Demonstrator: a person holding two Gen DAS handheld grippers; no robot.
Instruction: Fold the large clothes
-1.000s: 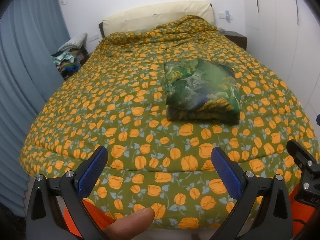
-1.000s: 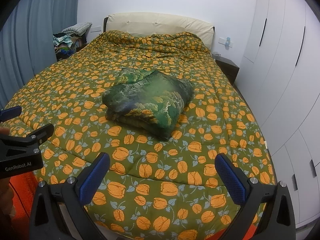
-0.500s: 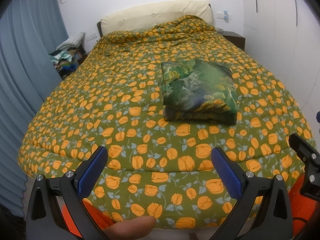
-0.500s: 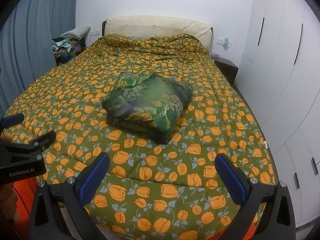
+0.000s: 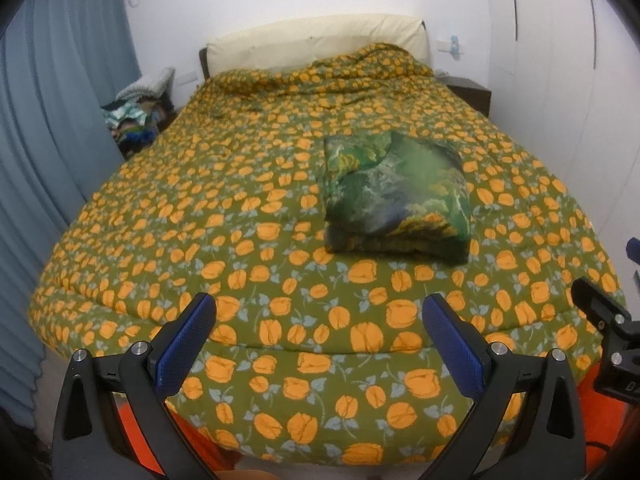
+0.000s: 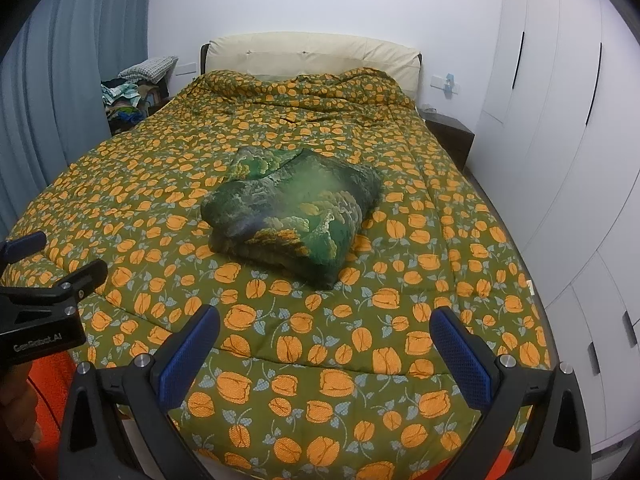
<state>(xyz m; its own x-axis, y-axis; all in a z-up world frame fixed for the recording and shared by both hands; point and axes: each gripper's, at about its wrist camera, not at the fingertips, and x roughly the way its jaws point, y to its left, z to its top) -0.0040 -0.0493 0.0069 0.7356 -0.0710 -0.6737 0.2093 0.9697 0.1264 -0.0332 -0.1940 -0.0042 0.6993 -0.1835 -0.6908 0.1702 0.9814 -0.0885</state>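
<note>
1. Looking over the bed, we see its orange-flowered quilt spread flat ahead of both grippers, past their tips.
2. Green printed garment sits well ahead of our left gripper, slightly right; already a compact folded bundle, so we judge folding done or nearly so.
3. Left gripper: jaws wide apart, holding nothing, low at the bed's foot.
4. Right gripper: same, spread and empty, garment ahead, slightly left.
</note>
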